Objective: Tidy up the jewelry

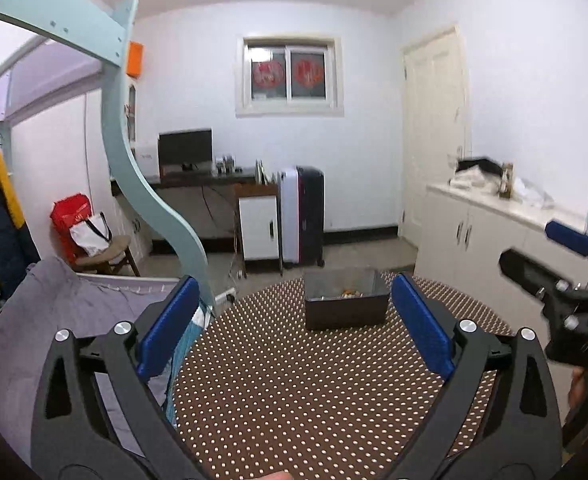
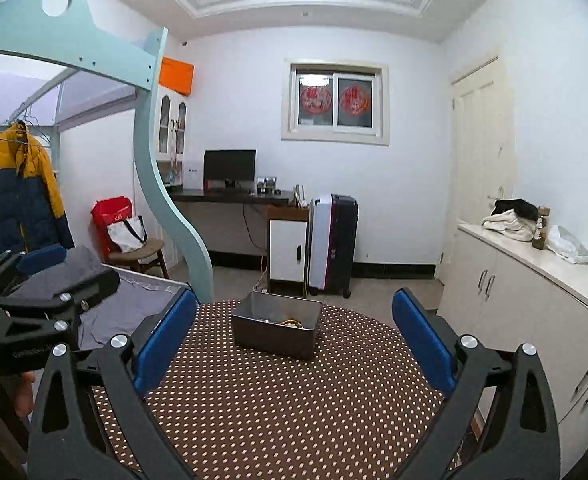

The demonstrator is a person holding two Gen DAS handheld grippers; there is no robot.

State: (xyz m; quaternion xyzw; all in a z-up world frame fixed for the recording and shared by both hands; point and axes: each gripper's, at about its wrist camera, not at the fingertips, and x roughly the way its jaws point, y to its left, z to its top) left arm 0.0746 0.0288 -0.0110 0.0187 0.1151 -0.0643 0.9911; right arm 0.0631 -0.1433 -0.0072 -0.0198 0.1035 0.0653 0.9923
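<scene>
A dark rectangular box (image 1: 345, 308) stands on the round table with the brown polka-dot cloth (image 1: 294, 392). Some jewelry (image 1: 349, 293) lies inside it, partly hidden by the wall. In the right wrist view the box (image 2: 276, 336) shows beads and a ring (image 2: 292, 323) inside. My left gripper (image 1: 294, 320) is open and empty, held above the table short of the box. My right gripper (image 2: 294, 332) is open and empty, also short of the box. The right gripper appears at the right edge of the left wrist view (image 1: 565, 280); the left gripper appears at the left of the right wrist view (image 2: 34, 292).
A bed with grey bedding (image 1: 54, 320) and a pale green frame (image 1: 150, 200) stands left of the table. A white cabinet (image 2: 533, 300) runs along the right wall. A desk, a suitcase (image 2: 333, 244) and a chair stand further back.
</scene>
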